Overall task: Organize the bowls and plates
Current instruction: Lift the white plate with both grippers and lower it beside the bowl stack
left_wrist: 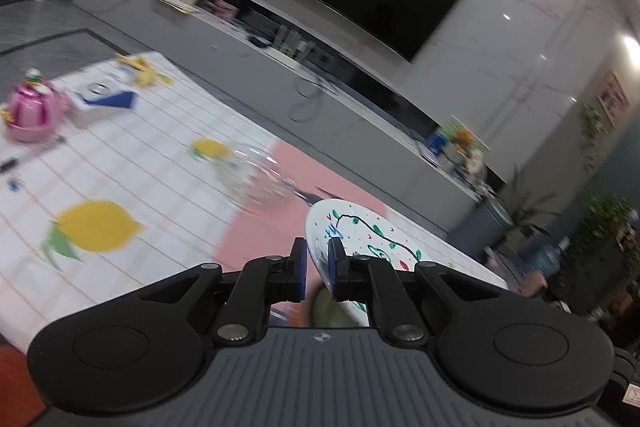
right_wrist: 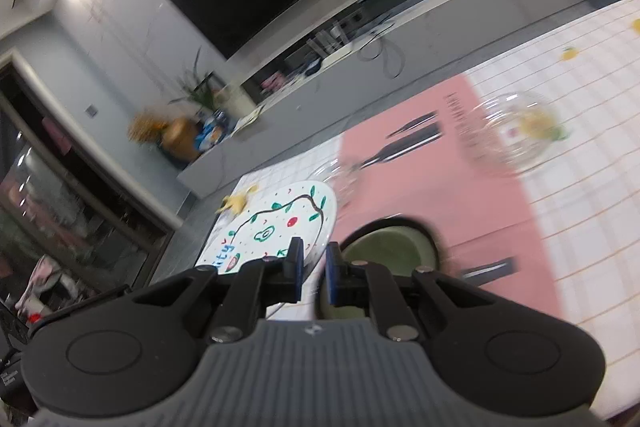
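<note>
A white plate [left_wrist: 360, 231] painted with green leaves and red dots is gripped at its rim by my left gripper [left_wrist: 318, 263], which holds it tilted above the table. The same plate [right_wrist: 276, 223] shows in the right wrist view, where my right gripper [right_wrist: 314, 265] is shut on its near rim. A green bowl [right_wrist: 388, 247] sits on the pink placemat [right_wrist: 460, 195] just right of the plate. A clear glass bowl [right_wrist: 516, 135] rests at the placemat's far right edge; it also shows in the left wrist view [left_wrist: 256, 179]. Another clear glass dish [right_wrist: 340, 175] lies behind the plate.
The table has a white grid cloth [left_wrist: 140, 167] with lemon prints. A pink toy pot [left_wrist: 32, 111], a blue-and-white box [left_wrist: 104, 99] and a banana peel [left_wrist: 144, 71] sit at its far left. A grey TV bench [left_wrist: 320, 99] runs behind the table.
</note>
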